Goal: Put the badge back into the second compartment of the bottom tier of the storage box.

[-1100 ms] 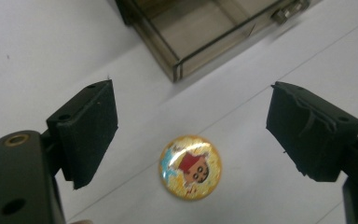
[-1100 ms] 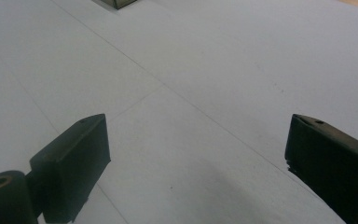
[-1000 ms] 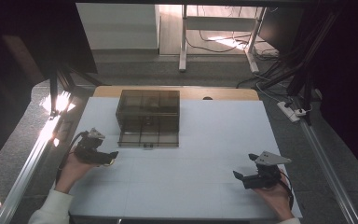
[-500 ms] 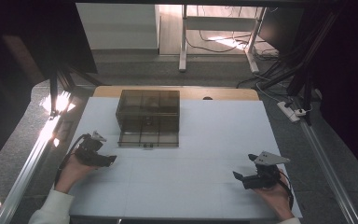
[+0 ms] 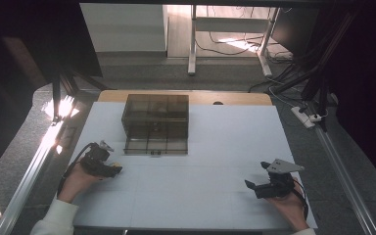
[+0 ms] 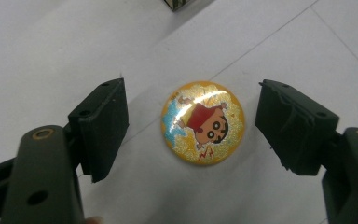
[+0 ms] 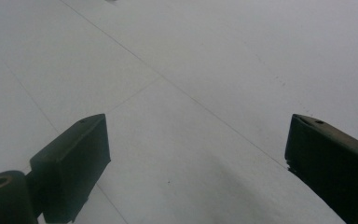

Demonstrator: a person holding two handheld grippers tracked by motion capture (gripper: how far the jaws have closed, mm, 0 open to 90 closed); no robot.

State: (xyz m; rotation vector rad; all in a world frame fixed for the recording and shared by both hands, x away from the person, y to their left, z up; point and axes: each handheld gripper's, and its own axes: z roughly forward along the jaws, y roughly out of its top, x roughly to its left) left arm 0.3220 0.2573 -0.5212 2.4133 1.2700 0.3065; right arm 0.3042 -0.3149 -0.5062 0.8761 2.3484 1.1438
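The step in hand looks like the pick-up of the round badge, a domed yellow glittery button with a cartoon figure on it, which lies flat on the white table near its left front part, just in front of the left gripper. That gripper's jaws stand on either side of the badge and have just been closing in on it, yet a clear gap shows between each pad and the badge's rim, so nothing is clamped so far. The next move, as I judge it, calls for the jaws to finish closing squarely across the rim, low against the table (a shallow dome could slip out from under the pads if they bite too high), and only then for a lift. The smoky transparent drawer box, with a drawer pulled out toward the person, stands well apart behind the badge and may be where it belongs. The left hand holds its gripper low and tilted down at the table, pointing right. The right gripper rests near the table's right front edge, jaws wide apart over bare surface, pointing left.
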